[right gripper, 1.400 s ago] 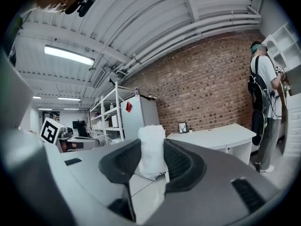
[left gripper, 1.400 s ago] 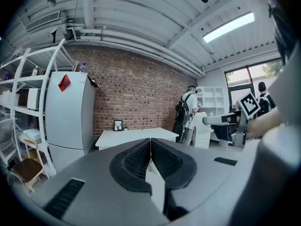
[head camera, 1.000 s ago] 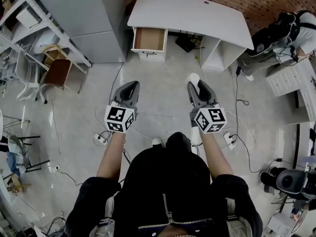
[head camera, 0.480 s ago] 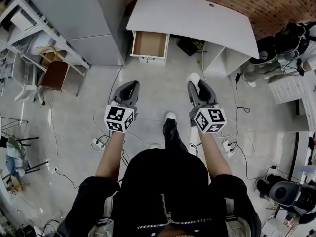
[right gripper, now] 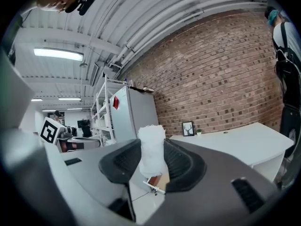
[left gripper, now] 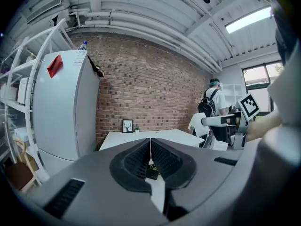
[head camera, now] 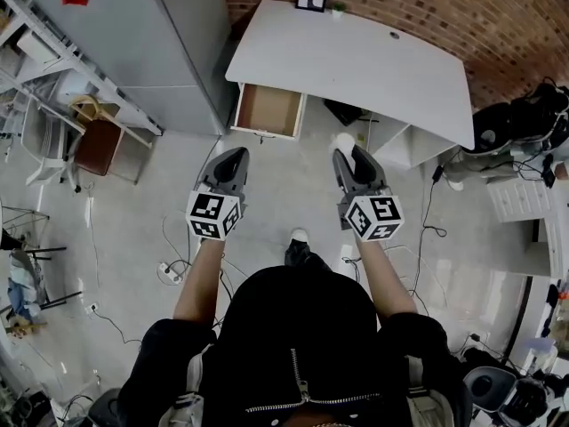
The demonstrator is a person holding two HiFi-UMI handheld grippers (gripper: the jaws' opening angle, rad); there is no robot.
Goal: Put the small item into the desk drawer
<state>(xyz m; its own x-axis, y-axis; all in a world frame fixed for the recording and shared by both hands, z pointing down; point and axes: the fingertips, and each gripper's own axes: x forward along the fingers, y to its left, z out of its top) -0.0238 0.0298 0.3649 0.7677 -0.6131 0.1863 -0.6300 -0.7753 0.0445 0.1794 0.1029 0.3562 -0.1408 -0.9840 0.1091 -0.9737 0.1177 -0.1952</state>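
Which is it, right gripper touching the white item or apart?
Touching. Right gripper view: the right gripper clamps the white item on both sides.

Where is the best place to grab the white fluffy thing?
Around its middle, squeezing its two long sides, as the right gripper does: the white fluffy thing is a soft, narrow, upright roll, so the jaws fit round it and its top pokes out. That should let it drop easily into the open drawer.

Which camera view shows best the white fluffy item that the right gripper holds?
The right gripper view: the white item stands close and upright between the right hand-held gripper's jaws. The head view shows only its tip beyond the jaws; the left gripper view shows it small and distant.
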